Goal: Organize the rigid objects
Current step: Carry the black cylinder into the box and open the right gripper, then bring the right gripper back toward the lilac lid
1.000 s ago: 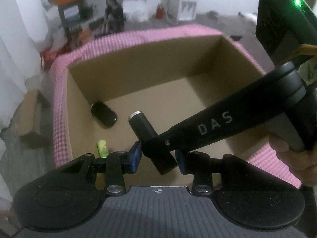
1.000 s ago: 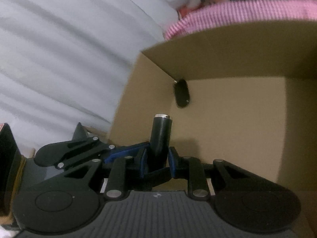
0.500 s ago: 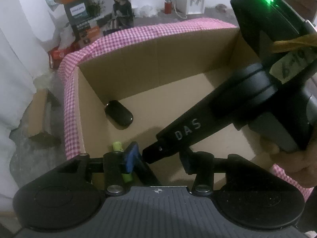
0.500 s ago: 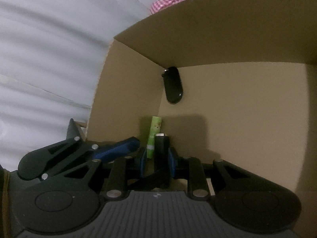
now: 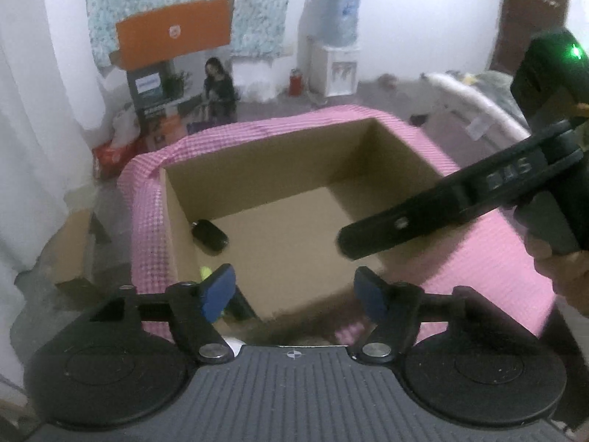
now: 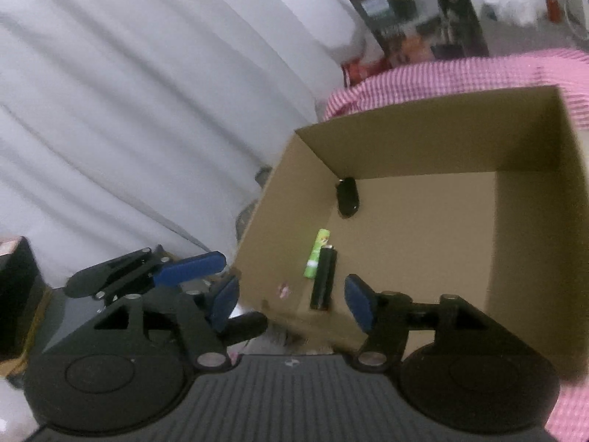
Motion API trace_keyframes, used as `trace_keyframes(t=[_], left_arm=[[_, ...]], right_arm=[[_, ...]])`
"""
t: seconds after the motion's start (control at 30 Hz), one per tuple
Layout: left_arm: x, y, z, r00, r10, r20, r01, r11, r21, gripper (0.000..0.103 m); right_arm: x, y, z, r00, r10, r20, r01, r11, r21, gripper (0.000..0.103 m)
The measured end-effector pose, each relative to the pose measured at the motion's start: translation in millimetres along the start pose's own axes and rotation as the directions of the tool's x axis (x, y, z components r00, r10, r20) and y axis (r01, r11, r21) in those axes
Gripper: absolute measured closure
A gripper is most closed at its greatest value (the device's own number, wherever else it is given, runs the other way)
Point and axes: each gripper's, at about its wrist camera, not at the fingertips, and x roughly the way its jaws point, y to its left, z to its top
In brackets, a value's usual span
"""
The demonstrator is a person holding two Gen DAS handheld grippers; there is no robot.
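A brown cardboard box (image 5: pixel 228 169) (image 6: pixel 423 121) sits on a pink checked cloth (image 5: pixel 489 258). On its floor lie a black oval fob (image 5: pixel 210 237) (image 6: pixel 347 197), a green tube (image 6: pixel 316 258) and a black cylinder (image 6: pixel 324 281), side by side. My right gripper (image 6: pixel 291 300) is open and empty above the box's near edge, over the black cylinder. My left gripper (image 5: pixel 294 289) is open and empty above the box's near wall. A right-gripper finger (image 5: pixel 423 217) shows in the left wrist view, and a blue left-gripper finger (image 6: pixel 189 267) in the right wrist view.
White curtains (image 6: pixel 129 110) hang to the left of the box. Behind the table are printed cartons (image 5: pixel 165 88), a water dispenser (image 5: pixel 335 55) and clutter on the floor. A small cardboard piece (image 5: pixel 75 254) lies left of the table.
My right gripper opened and let go of the black cylinder, which now lies in the box beside the green tube. Both grippers rose and drew back. My left gripper opened wider.
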Motion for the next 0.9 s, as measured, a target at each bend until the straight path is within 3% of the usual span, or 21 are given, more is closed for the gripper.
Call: trace_keyframes(t=[0.13, 0.43, 0.6, 0.9], left_arm=[[-12, -15, -27, 0.999, -0.049, 0.007, 0.049, 0.998, -0.025, 0.014], [6, -41, -92, 0.986, -0.11, -0.125, 0.102, 0.992, -0.071, 0.014], [20, -52, -111, 0.977, -0.114, -0.18, 0.105, 0.993, -0.061, 0.014], [50, -69, -125, 0.965, -0.111, -0.238, 0.105, 0.994, -0.036, 0.017]], right_arm=[[-28, 1, -39, 0.999, 0.004, 0.039, -0.003, 1.0, -0.013, 0.032], [-25, -14, -121, 0.999, -0.051, -0.012, 0.051, 0.998, 0.038, 0.032], [-10, -21, -143, 0.993, -0.101, -0.063, 0.104, 0.993, 0.047, 0.032], [25, -35, -148, 0.981, -0.136, -0.14, 0.145, 0.988, 0.057, 0.036]])
